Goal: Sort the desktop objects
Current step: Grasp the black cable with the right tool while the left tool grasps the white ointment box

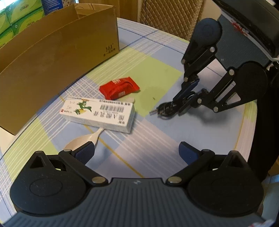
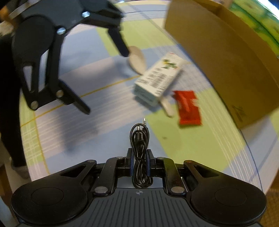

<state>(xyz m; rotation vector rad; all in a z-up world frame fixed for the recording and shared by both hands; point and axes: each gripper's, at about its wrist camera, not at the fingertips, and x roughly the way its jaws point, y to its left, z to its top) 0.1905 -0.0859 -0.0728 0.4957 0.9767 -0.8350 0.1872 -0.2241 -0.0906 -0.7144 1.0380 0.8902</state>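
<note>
My right gripper [image 2: 139,158] is shut on a coiled black audio cable [image 2: 139,138], whose plug points forward just above the table; the left wrist view shows the same cable [image 1: 163,108] held in the right gripper [image 1: 187,100] at the right. My left gripper [image 1: 136,152] stands open, wide apart, just in front of a white spoon [image 1: 83,139]. A white medicine box [image 1: 99,113] lies across the spoon's handle. Behind the medicine box sits a red packet [image 1: 119,87]. From the right wrist I see the left gripper [image 2: 104,75] open near the spoon [image 2: 137,60], with the box [image 2: 157,80] and red packet [image 2: 188,107] to the right.
A large open cardboard box [image 1: 57,57] stands at the back left of the round table with its checked blue and green cloth [image 1: 157,75]. Green tissue packs [image 1: 19,19] are stacked behind the box. A wicker chair back [image 1: 170,15] rises beyond the table.
</note>
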